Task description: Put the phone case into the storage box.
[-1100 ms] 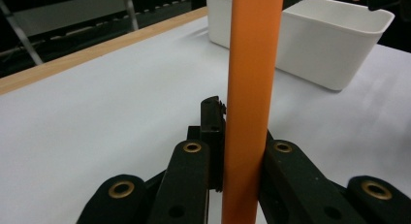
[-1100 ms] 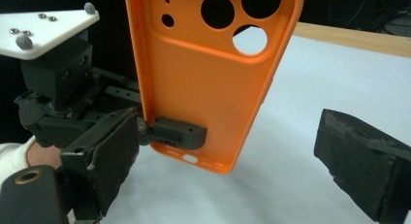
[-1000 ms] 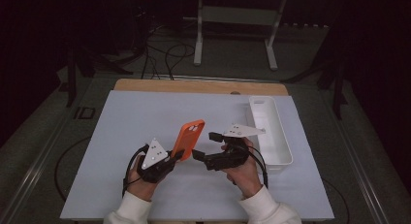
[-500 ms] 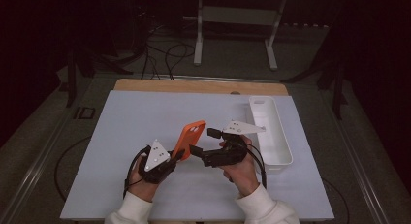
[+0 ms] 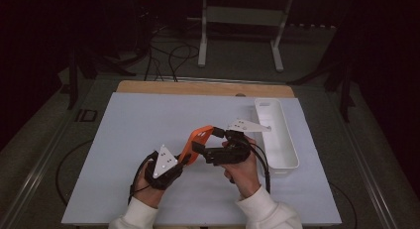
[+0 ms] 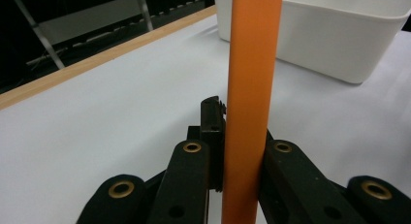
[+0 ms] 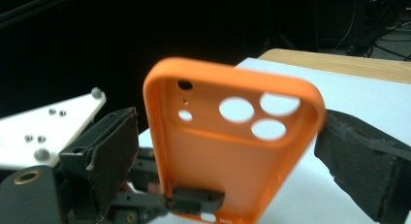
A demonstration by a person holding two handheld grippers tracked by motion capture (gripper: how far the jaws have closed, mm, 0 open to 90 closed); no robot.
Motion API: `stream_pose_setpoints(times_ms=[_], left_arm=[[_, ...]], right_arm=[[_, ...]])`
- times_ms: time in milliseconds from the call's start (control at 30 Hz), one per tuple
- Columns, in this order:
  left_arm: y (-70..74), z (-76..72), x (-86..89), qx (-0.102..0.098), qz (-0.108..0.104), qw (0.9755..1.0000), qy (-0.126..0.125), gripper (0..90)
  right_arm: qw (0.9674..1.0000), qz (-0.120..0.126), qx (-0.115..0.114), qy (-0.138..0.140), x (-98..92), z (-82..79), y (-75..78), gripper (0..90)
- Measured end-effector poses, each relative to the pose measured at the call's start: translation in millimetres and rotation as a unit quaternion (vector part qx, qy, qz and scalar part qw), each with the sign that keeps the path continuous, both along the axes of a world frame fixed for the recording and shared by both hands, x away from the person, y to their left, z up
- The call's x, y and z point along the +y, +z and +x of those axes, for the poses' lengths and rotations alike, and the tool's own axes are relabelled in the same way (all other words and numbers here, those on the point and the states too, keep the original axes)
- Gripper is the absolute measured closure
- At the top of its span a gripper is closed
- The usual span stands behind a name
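Observation:
An orange phone case (image 5: 194, 143) stands tilted above the white table, its camera holes at the top end. My left gripper (image 5: 187, 157) is shut on its lower end; in the left gripper view the case (image 6: 249, 88) runs edge-on between the two black jaws of the left gripper (image 6: 242, 129). My right gripper (image 5: 207, 140) reaches in from the right and straddles the upper end. In the right gripper view the case (image 7: 228, 156) sits between the pads of the right gripper (image 7: 230, 136): the right pad meets its edge, while a thin gap shows at the left pad.
A long white bin (image 5: 285, 149) lies just right of my right hand, also seen as the white bin (image 6: 315, 44) ahead in the left gripper view. The white mat (image 5: 138, 125) covers the table, with a wooden strip (image 5: 198, 87) at its far edge. A metal stand (image 5: 237, 21) is on the floor beyond.

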State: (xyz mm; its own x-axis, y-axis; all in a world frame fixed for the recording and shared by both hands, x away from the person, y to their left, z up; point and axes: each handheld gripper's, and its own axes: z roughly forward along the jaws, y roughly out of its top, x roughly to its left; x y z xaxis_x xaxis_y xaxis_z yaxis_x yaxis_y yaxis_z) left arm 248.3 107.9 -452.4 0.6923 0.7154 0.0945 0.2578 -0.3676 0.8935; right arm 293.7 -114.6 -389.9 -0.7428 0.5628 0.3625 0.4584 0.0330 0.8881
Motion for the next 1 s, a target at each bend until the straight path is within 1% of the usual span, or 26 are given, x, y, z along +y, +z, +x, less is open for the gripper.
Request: stream_pose_setpoints(times_ms=[67,133,200,300,333,467,700,867,1000], left_arm=[[-0.8,-1.2,-2.9,-0.003,0.007,1.0,0.001,85.4],[-1.9,-1.9,-5.1,-0.003,0.007,1.0,0.002,85.3],[-2.9,-2.4,-5.7,-0.002,0.005,1.0,0.004,85.3],[-4.1,-2.9,-7.0,-0.002,0.005,1.0,0.007,85.3],[-5.4,-3.9,-8.6,-0.002,0.011,0.9999,0.008,85.1],[-8.4,-5.5,-12.3,0.0,0.005,0.9999,0.01,84.6],[-9.4,-6.4,-14.0,0.003,0.008,1.0,0.0,84.0],[-10.2,-6.5,-14.8,0.007,0.009,0.9999,-0.004,83.4],[-10.7,-5.9,-15.0,0.01,0.009,0.9999,-0.006,83.0]], right_arm=[[1.0,-0.001,0.001,-0.002,2.0,-0.1,0.4,9.9],[0.9999,-0.003,-0.001,-0.012,3.0,-1.3,0.7,13.1],[0.9999,0.003,0.003,-0.016,2.4,-0.9,0.9,14.7],[0.9998,0.005,0.007,-0.019,2.6,-0.5,0.6,14.8],[0.9996,0.009,0.011,-0.022,4.1,-0.4,-0.1,14.7],[0.9995,0.007,0.008,-0.03,6.8,-1.0,-1.0,14.7],[0.9989,0.018,0.003,-0.043,9.6,-2.3,-4.2,14.8],[0.9986,0.014,-0.003,-0.05,12.3,-3.9,-5.3,15.1],[0.9984,0.011,0.001,-0.056,12.7,-4.3,-6.0,15.7]])
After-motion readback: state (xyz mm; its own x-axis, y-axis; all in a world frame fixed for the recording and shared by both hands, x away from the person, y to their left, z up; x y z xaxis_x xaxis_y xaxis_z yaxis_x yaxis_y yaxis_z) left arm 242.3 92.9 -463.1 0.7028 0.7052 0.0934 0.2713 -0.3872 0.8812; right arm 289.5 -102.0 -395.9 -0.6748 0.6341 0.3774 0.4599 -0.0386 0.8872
